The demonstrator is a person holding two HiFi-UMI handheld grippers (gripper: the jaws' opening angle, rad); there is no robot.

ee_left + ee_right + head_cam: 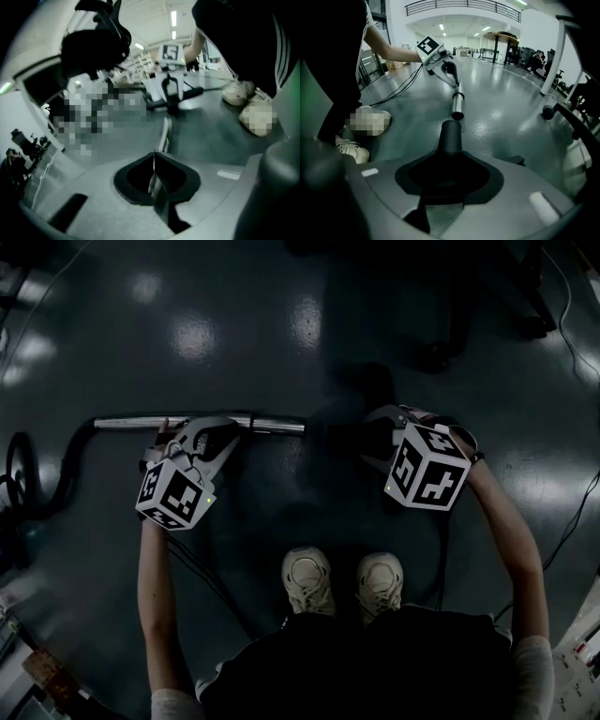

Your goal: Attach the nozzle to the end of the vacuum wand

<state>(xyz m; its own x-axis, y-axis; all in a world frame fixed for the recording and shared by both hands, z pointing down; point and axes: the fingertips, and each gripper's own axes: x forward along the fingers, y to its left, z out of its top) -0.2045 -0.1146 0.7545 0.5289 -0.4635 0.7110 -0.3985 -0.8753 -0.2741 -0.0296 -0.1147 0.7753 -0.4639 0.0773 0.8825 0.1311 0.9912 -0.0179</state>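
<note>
Glossy floor point(234, 296), wand point(277, 426) crosswise, nozzle point(451, 136) aligned

Both arms stretched forward and down, left hand-held gripper point(216, 432) around wand point(277, 426), right hand-held gripper point(373, 439) around nozzle point(451, 136).

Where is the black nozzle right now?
In the right gripper view, the black nozzle sits between the fingers of the right gripper, its tip pointing at the open end of the vacuum wand just ahead.

Wand point(272, 425) flat on the floor point(234, 324), left — nozzle point(451, 136) in line, near its right end.
</note>
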